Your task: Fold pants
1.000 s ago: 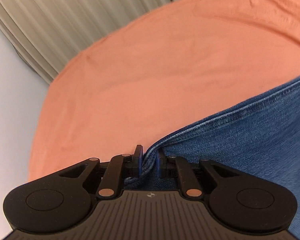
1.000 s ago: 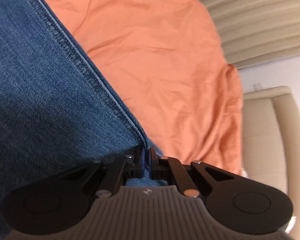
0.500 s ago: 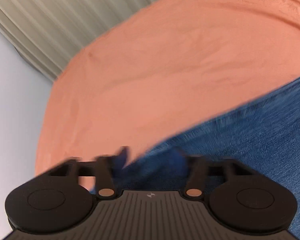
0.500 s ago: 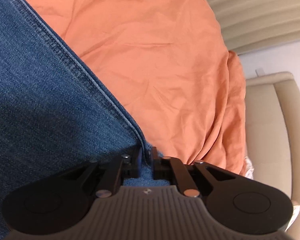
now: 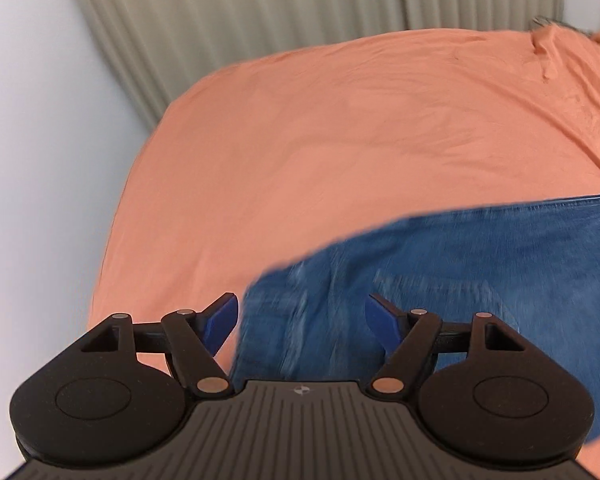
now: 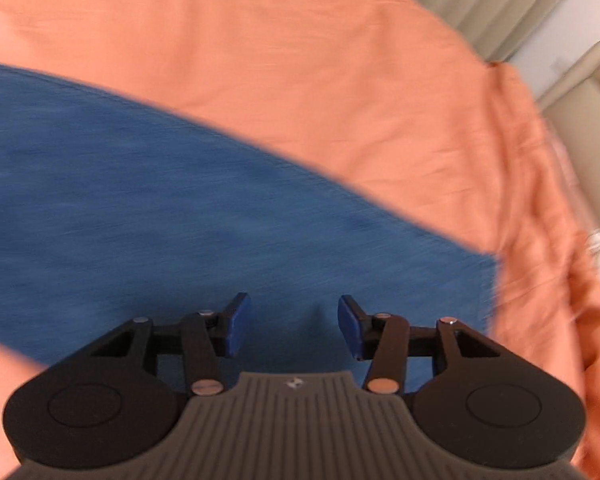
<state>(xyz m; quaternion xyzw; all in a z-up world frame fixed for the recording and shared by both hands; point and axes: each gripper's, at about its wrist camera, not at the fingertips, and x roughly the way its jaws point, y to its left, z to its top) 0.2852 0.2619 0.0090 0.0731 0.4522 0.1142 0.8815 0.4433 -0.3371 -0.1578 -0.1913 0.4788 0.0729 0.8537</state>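
Note:
Blue denim pants (image 5: 440, 272) lie flat on an orange bed sheet (image 5: 340, 128). In the left wrist view my left gripper (image 5: 302, 324) is open and empty, above the pants' left end. In the right wrist view the pants (image 6: 180, 208) fill the middle, blurred by motion. My right gripper (image 6: 294, 326) is open and empty above the pants, near their right end. Neither gripper holds the fabric.
The orange sheet (image 6: 340, 80) covers the bed and bunches in folds at its right edge (image 6: 540, 200). Ribbed beige curtains (image 5: 260, 12) hang behind the bed. A pale wall (image 5: 32, 160) is at the left. A beige padded piece (image 6: 580, 92) stands at the right.
Both grippers were shut on the pants' seam edge one second ago. Both have opened, let go of the denim and lifted away; the pants now lie on the sheet.

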